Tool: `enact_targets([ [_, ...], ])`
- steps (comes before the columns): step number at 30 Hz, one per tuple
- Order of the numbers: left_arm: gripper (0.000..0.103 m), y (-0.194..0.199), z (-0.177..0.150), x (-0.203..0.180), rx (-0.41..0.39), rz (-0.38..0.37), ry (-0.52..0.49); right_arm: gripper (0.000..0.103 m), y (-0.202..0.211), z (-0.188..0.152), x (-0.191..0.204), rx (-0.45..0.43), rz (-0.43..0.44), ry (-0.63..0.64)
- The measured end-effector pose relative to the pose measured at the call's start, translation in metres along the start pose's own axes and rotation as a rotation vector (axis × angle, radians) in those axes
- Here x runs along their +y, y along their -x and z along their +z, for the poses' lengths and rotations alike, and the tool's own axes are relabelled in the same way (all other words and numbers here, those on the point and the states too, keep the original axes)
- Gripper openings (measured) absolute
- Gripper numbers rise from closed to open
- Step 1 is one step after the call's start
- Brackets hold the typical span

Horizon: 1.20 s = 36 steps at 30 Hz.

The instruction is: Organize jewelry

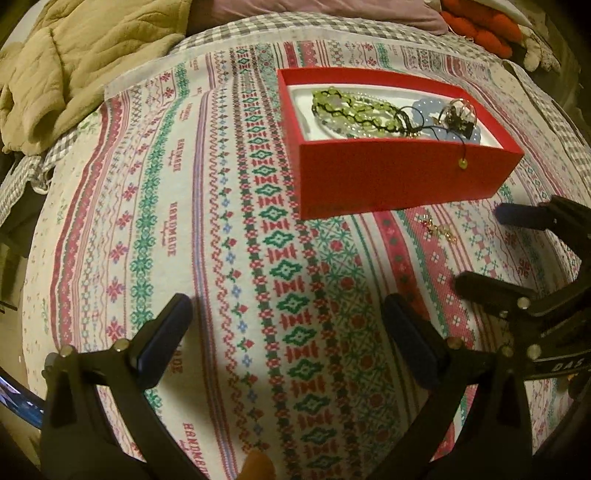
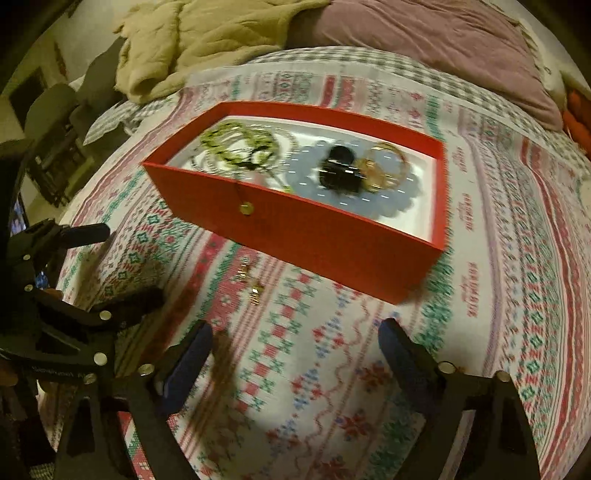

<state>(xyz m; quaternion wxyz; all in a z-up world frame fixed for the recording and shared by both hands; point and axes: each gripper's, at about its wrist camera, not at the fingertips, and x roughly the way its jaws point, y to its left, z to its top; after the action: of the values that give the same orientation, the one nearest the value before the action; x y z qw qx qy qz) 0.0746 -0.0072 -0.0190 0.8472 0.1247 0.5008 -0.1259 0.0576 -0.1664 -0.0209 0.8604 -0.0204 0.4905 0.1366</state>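
A red box (image 1: 399,177) (image 2: 325,236) stands on the patterned cloth. Inside lie a green bead necklace (image 1: 351,107) (image 2: 240,147), a black item (image 2: 340,170) and gold bangles (image 2: 384,166) on a blue doily. A green bead on a black cord (image 1: 461,162) (image 2: 245,208) hangs over the box's front wall. A small gold chain (image 1: 439,229) (image 2: 253,284) lies on the cloth in front of the box. My left gripper (image 1: 288,325) (image 2: 122,266) is open and empty. My right gripper (image 2: 295,350) (image 1: 476,247) is open and empty, close to the chain.
A beige quilt (image 1: 81,59) is heaped at the back left, a mauve pillow (image 2: 424,40) behind the box, orange yarn (image 1: 484,26) at the back right. The patterned cloth (image 1: 221,240) covers the bed. The right wrist view is motion-blurred.
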Motion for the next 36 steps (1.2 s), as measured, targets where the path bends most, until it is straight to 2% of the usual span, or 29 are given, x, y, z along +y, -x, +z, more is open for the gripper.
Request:
enact_targets([
  [1,0.103,0.0,0.0,0.0,0.005,-0.002,0.003,0.077,-0.001,0.001,0.003,-0.005,-0.006,0.012],
  [4,0.103,0.0,-0.001,0.002,0.013,-0.012,0.012,0.063,-0.004,0.006,0.006,-0.017,-0.014,0.036],
  [11,0.103,-0.001,0.0,0.004,0.023,-0.025,0.019,0.048,-0.011,0.011,0.017,-0.038,-0.02,0.1],
  [20,0.103,-0.001,0.002,-0.001,0.02,-0.029,-0.006,0.025,-0.014,0.013,0.02,-0.045,-0.005,0.154],
  [25,0.103,0.0,0.003,-0.005,0.017,-0.025,-0.023,0.009,-0.014,0.012,0.021,-0.038,0.007,0.176],
  [31,0.102,0.0,0.006,-0.015,0.028,-0.063,-0.046,0.006,-0.009,0.011,0.017,-0.036,0.017,0.154],
  [36,0.093,0.002,0.011,-0.024,0.02,-0.115,-0.055,0.006,-0.004,0.01,0.004,-0.033,0.014,0.108],
])
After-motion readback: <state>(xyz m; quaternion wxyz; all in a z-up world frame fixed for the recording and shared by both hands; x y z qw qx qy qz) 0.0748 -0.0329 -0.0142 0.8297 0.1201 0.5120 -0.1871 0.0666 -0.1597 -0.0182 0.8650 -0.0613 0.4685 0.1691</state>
